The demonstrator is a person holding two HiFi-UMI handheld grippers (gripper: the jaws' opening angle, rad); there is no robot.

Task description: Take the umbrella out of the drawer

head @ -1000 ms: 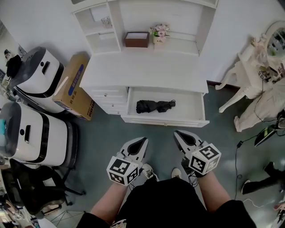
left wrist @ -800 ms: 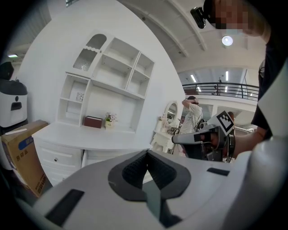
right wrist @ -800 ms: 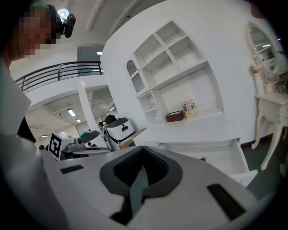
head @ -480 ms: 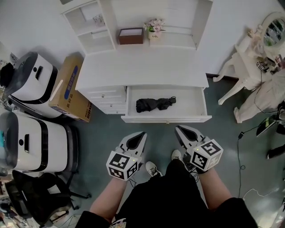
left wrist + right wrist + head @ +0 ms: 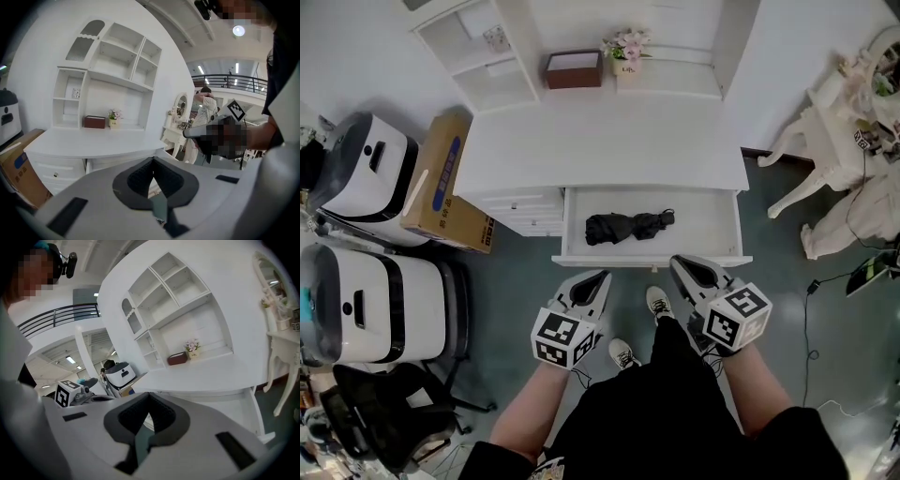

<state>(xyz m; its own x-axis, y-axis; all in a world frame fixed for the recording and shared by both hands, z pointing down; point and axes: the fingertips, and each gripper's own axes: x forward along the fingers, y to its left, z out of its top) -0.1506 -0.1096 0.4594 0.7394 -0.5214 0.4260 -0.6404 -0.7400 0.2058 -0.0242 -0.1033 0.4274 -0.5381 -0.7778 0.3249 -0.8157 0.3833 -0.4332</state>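
Black umbrella point(image 5: 626, 226) in drawer point(image 5: 652, 260) — left tool point(image 5: 601, 276), right tool point(image 5: 677, 262) nearer

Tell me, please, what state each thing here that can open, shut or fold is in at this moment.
Drawer: pulled open.
Umbrella: folded, lying inside the drawer.
Small drawers: closed.
Left gripper: shut, empty.
Right gripper: shut, empty.
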